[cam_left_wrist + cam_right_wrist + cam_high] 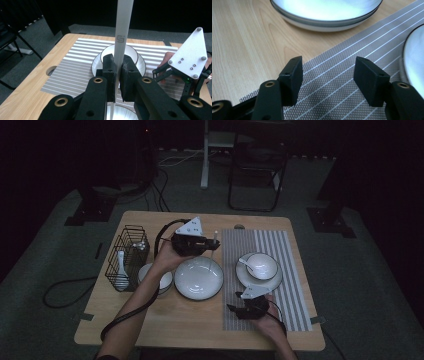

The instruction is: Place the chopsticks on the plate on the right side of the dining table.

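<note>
- High view: the left gripper (210,244) hangs over the 12 o'clock rim of the big empty plate (198,277) at the table's middle, clamped on a slim white stick (215,238) that stands upright at the jaws.
- At the plate's 9 o'clock sits a small white bowl (162,281), partly under the forearm, and farther that way a black wire basket (127,255) with a white spoon (120,260) in it.
- At the plate's 3 o'clock the striped mat (292,280) carries a bowl on a saucer (259,270) with a spoon inside.
- The right gripper (234,309) rests low at the mat's 7 o'clock corner, just below the saucer.
- Left gripper view: the pads press flat on the white stick (122,37), which rises to 12 o'clock; a small mark is printed on it. Beyond lie the mat (75,72) and the bowl on its saucer (135,56); at 3 o'clock is the right gripper's grey plate.
- Right gripper view: the right gripper (328,80) has its jaws partly apart, nothing between them, over the mat's (342,75) edge. The big plate (324,15) lies at 12 o'clock, the saucer's rim (414,57) at 3 o'clock.
</note>
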The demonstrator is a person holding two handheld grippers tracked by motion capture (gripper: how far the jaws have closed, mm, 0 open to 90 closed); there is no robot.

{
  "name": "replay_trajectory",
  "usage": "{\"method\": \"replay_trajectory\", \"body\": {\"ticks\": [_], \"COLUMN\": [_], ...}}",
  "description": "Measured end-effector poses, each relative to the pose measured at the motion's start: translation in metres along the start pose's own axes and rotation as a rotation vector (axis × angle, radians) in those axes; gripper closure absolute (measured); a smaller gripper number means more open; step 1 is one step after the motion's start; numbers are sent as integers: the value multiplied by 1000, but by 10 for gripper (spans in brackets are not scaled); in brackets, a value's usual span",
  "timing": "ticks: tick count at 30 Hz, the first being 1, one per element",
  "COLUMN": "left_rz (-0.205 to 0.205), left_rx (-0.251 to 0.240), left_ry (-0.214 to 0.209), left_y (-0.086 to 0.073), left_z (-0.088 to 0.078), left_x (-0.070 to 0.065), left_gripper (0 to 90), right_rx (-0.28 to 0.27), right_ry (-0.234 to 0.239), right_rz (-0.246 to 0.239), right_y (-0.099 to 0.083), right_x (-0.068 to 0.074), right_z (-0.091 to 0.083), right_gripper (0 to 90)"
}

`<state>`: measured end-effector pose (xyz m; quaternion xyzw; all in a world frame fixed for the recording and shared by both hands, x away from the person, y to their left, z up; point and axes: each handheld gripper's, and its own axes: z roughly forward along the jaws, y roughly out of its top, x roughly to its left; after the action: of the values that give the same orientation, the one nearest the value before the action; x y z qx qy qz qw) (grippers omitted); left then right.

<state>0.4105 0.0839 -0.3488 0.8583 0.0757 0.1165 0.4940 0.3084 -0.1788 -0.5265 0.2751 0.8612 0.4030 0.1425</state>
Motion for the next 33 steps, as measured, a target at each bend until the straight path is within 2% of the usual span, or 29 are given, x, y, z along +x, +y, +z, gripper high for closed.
{"method": "replay_trajectory", "body": {"ticks": [11, 15, 26, 33], "left_rz": [3, 4, 3, 1], "left_rx": [-1, -9, -17, -32], "left_ry": [-19, -28, -51, -68], "left_y": [1, 2, 6, 7], "left_z": [9, 11, 21, 25], "left_x": [-4, -5, -10, -13], "left_gripper": [846, 847, 847, 846], "right_rx": [-60, -66, -78, -87], "right_ry": [-28, -35, -68, -63], "right_rz": [33, 40, 56, 52], "right_y": [10, 12, 16, 20], "right_x": [-6, -9, -14, -15], "right_z": [-6, -6, -5, -3], "right_gripper": [432, 468, 472, 539]}}
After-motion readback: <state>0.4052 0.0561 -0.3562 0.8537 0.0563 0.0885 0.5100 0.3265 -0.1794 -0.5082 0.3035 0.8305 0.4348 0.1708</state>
